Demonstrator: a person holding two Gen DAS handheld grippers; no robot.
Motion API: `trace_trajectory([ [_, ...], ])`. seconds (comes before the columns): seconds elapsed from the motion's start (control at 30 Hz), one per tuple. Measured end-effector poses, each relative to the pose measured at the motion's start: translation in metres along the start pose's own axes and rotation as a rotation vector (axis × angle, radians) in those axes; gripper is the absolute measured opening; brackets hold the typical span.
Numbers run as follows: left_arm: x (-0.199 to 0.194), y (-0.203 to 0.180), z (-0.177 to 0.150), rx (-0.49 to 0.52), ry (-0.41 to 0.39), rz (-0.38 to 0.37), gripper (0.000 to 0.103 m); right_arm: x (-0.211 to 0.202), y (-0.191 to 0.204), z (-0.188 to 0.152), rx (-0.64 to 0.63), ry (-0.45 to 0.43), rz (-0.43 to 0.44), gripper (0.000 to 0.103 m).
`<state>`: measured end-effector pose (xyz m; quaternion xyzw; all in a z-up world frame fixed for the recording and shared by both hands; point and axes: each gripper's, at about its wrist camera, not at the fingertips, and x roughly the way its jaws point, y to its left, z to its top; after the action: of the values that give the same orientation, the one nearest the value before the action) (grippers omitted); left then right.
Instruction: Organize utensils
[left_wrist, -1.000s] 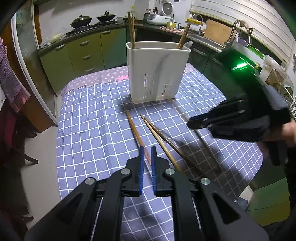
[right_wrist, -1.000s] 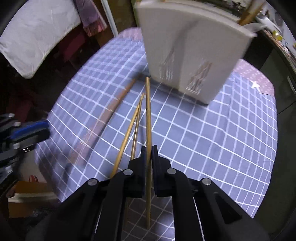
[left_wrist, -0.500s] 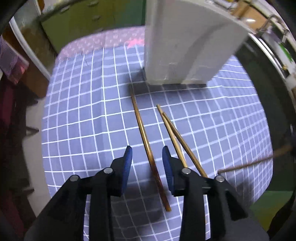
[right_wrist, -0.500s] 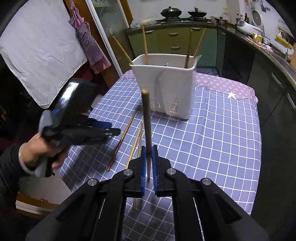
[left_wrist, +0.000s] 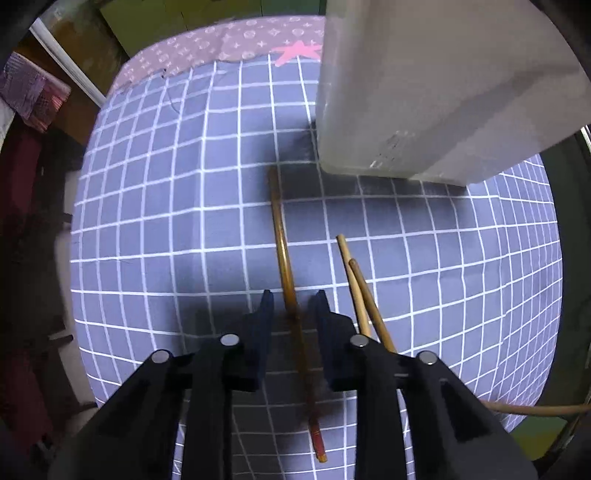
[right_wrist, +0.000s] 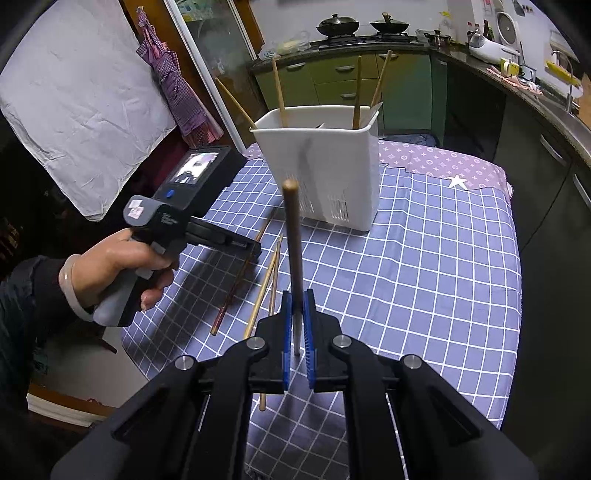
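A white utensil holder (right_wrist: 325, 166) stands on the checked tablecloth (right_wrist: 424, 288) with several chopsticks upright in it; it fills the upper right of the left wrist view (left_wrist: 436, 92). My right gripper (right_wrist: 296, 295) is shut on a dark chopstick (right_wrist: 293, 240), held upright above the table in front of the holder. My left gripper (left_wrist: 291, 299) is open, low over the cloth, its fingers on either side of a dark brown chopstick (left_wrist: 286, 266). Two pale chopsticks (left_wrist: 360, 291) lie just right of it. The left gripper also shows in the right wrist view (right_wrist: 255, 249).
The table's near edge runs close behind the lying chopsticks (right_wrist: 258, 291). Green kitchen cabinets (right_wrist: 332, 81) and a counter stand behind the table. A white sheet (right_wrist: 74, 92) hangs at the left.
My left gripper opened, tipped down and lowered over the dark brown chopstick. My right gripper lifted its chopstick off the table, turned it upright and pulled back from the holder.
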<state>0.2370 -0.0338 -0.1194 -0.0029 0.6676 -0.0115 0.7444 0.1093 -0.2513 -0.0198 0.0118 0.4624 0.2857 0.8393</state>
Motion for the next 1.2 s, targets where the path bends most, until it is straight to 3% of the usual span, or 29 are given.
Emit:
trace_trajectory([
  [0.07, 0.004, -0.001, 0.002, -0.004, 0.006, 0.007, 0.014, 0.001, -0.002, -0.001, 0.001, -0.001, -0.002, 0.007],
  [0.5, -0.001, -0.001, 0.002, 0.015, -0.015, -0.021, 0.007, -0.001, -0.003, -0.006, 0.003, -0.006, -0.001, 0.007],
  [0.67, -0.039, 0.013, -0.024, 0.037, -0.134, -0.050, 0.007, 0.000, -0.003, -0.005, 0.000, -0.008, -0.008, 0.007],
  [0.93, -0.113, 0.026, -0.087, 0.076, -0.418, -0.097, 0.007, 0.003, 0.002, -0.003, -0.016, -0.012, -0.020, 0.007],
  [1.2, -0.142, 0.023, -0.125, 0.136, -0.549, -0.114, 0.007, 0.006, 0.007, -0.004, -0.029, -0.003, -0.033, 0.007],
])
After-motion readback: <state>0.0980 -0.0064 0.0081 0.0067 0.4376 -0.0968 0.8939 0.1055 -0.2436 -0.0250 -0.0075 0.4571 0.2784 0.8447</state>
